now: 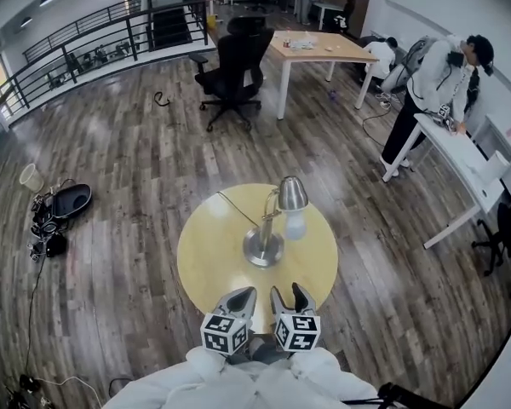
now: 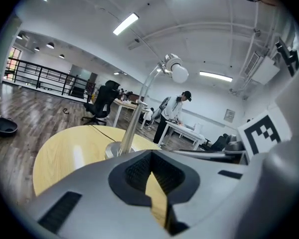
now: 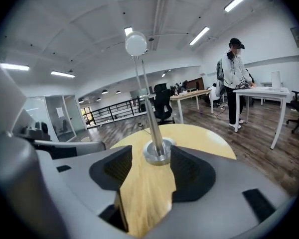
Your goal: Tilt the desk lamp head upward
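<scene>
One desk lamp: sits pretty much dead centre on the round yellow worktop. Round metal base, bent stem, and nothing is touching it.
Lamp head: metal shade up top with the white bulb poking out below it, so it's facing down toward the worktop.
Cable: thin dark line from the lamp across the worktop to the far-left edge. Can't see where it ends up.
Left hand-held gripper: at the near edge of the worktop, tips pinched together with nothing in them. Its own view puts the lamp ahead and a bit to the right.
Right hand-held gripper: just beside the left one, jaws spread fairly wide and empty. In its own view the lamp base lines up in the gap, but it's further out on the worktop, not between the pads.
Marker cubes: one on each gripper, side by side, above the white sleeves. The hands themselves are hidden.
Around the room: black office chair and a wooden desk well behind the worktop, a person standing at a white desk on the right, black railing far left.
Floor stuff: a dark lump with cords on the left, hard to make out.
</scene>
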Action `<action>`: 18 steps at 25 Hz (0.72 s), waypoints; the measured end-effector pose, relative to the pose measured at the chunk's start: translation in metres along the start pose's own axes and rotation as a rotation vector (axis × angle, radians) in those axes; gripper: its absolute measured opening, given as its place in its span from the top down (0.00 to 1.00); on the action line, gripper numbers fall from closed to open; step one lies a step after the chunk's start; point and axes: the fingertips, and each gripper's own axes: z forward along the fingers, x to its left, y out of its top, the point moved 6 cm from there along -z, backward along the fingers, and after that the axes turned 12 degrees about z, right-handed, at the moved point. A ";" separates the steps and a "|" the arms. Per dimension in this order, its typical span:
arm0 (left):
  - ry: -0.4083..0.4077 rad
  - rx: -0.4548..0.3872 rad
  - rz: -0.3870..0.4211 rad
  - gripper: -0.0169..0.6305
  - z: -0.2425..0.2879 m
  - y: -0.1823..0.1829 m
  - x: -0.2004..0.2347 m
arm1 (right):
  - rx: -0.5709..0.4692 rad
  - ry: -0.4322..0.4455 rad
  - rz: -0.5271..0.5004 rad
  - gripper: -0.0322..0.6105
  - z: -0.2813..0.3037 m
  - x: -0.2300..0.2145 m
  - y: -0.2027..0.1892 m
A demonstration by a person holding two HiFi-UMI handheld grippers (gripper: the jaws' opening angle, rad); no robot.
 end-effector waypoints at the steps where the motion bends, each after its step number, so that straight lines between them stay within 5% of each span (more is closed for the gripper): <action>1: -0.001 0.020 0.000 0.98 -0.002 -0.006 -0.003 | 0.021 -0.004 -0.007 0.59 -0.003 0.002 -0.008; 3: -0.002 0.048 0.006 0.98 -0.005 -0.014 -0.008 | 0.037 -0.025 -0.036 0.90 -0.008 0.004 -0.018; 18: 0.069 0.032 0.010 0.98 -0.020 -0.021 -0.016 | 0.021 -0.023 0.022 0.93 -0.031 -0.013 -0.014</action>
